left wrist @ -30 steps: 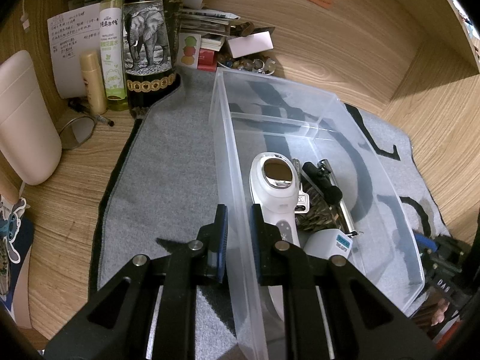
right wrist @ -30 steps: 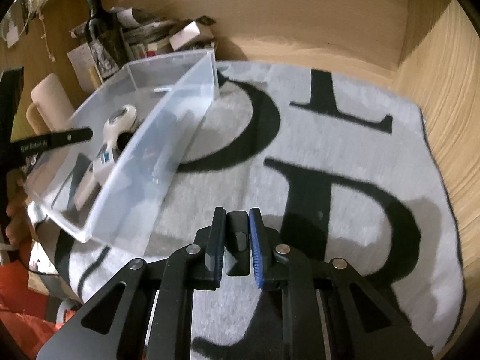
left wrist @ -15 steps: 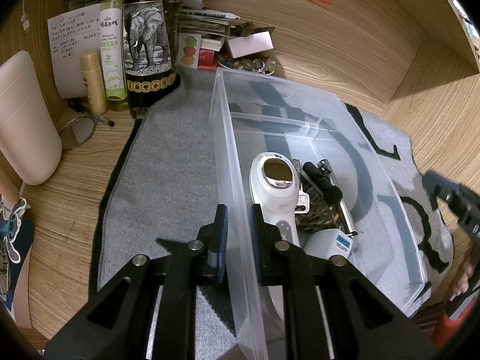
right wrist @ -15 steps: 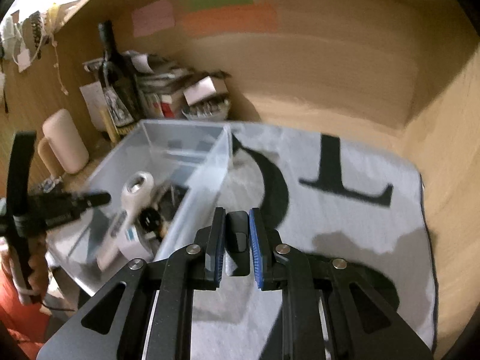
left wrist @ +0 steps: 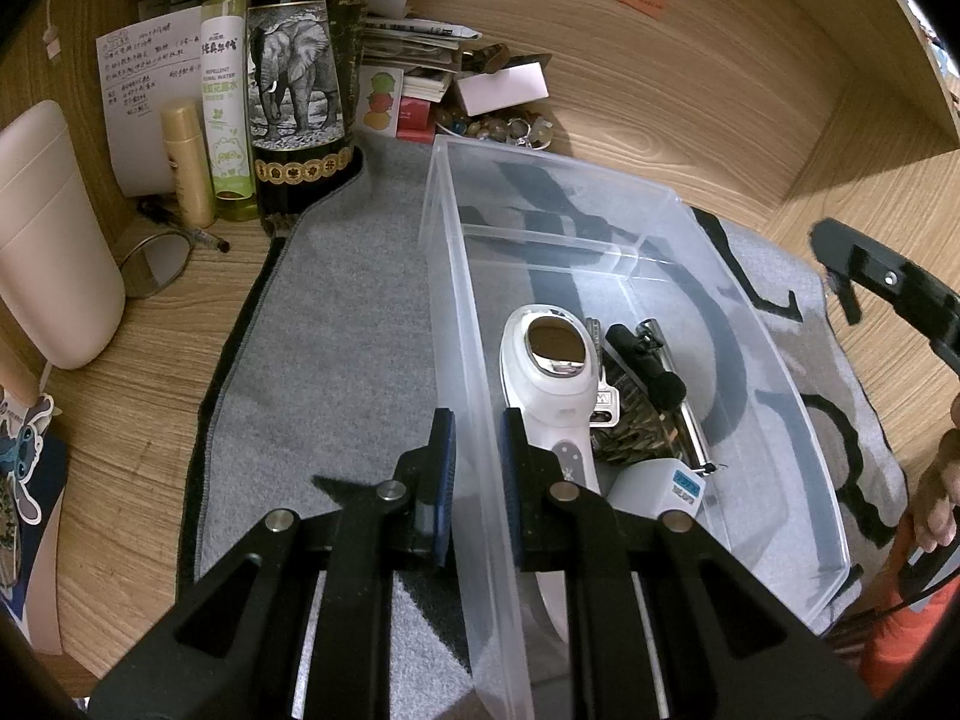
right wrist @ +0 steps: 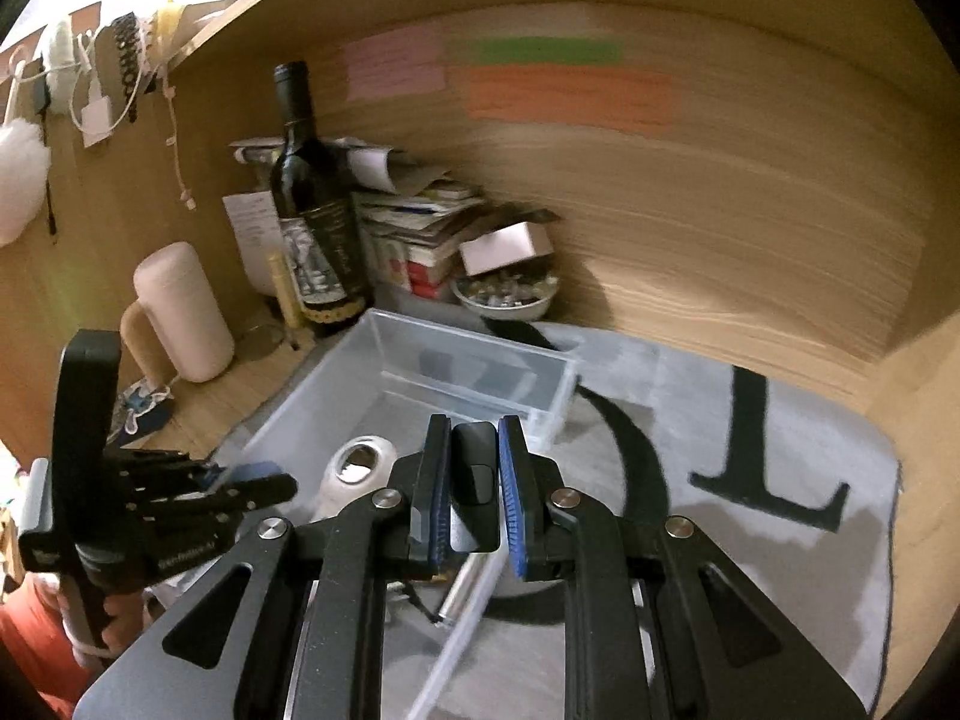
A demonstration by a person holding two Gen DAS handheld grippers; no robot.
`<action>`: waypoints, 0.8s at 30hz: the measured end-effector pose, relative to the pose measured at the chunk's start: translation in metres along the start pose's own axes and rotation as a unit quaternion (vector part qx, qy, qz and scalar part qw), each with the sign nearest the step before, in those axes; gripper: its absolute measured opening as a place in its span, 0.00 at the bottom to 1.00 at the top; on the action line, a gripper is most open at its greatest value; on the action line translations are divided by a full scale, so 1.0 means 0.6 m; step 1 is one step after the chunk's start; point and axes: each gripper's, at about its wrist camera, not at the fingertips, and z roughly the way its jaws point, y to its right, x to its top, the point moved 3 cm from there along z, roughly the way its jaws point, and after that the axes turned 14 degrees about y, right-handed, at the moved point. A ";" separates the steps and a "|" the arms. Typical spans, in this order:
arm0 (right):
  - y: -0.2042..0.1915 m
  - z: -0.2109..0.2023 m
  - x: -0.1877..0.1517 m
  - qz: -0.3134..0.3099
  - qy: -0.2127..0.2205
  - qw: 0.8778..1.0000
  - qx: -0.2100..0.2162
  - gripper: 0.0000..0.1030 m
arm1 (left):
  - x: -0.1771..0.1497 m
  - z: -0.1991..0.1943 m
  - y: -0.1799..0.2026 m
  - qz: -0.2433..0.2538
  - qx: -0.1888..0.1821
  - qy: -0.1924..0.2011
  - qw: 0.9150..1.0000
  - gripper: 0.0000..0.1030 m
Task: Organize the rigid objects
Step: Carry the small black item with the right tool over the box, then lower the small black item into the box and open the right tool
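Observation:
A clear plastic bin (left wrist: 750,336) sits on a grey mat with black letters (left wrist: 336,360). In it lie a white handheld device (left wrist: 555,384), keys, a small black and silver tool (left wrist: 660,372) and a white box with a blue label (left wrist: 660,483). My left gripper (left wrist: 477,462) is shut on the bin's near left wall. My right gripper (right wrist: 474,480) is shut on a small black object (right wrist: 474,480) and holds it above the bin's right side (right wrist: 420,378). The right gripper also shows at the right edge of the left wrist view (left wrist: 882,282).
At the back left stand a dark wine bottle with an elephant label (left wrist: 300,96), a green spray bottle (left wrist: 225,102), a small gold tube (left wrist: 186,162), a pink tumbler (left wrist: 48,234), stacked papers and a bowl of trinkets (left wrist: 504,126). Wooden walls enclose the desk.
My right gripper has risen and swung left with the black object, from low over the mat to above the bin. My left gripper has held still on the bin wall.

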 end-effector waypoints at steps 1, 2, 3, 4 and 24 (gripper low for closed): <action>-0.005 0.007 -0.001 -0.003 -0.004 1.000 0.003 0.14 | 0.000 0.000 0.000 0.000 0.000 0.000 1.000 0.13; -0.008 0.011 -0.001 -0.004 -0.007 1.000 0.006 0.14 | 0.000 0.000 0.000 0.000 0.000 0.000 1.000 0.13; -0.012 0.017 -0.003 -0.007 -0.011 1.000 0.009 0.14 | 0.000 0.000 0.000 0.000 0.000 0.000 1.000 0.13; -0.015 0.022 -0.006 -0.008 -0.016 1.000 0.011 0.14 | 0.000 0.000 0.001 0.000 0.000 0.000 1.000 0.13; -0.030 0.079 -0.048 -0.001 -0.091 0.995 0.045 0.25 | 0.000 -0.002 -0.002 0.002 0.000 -0.001 1.000 0.13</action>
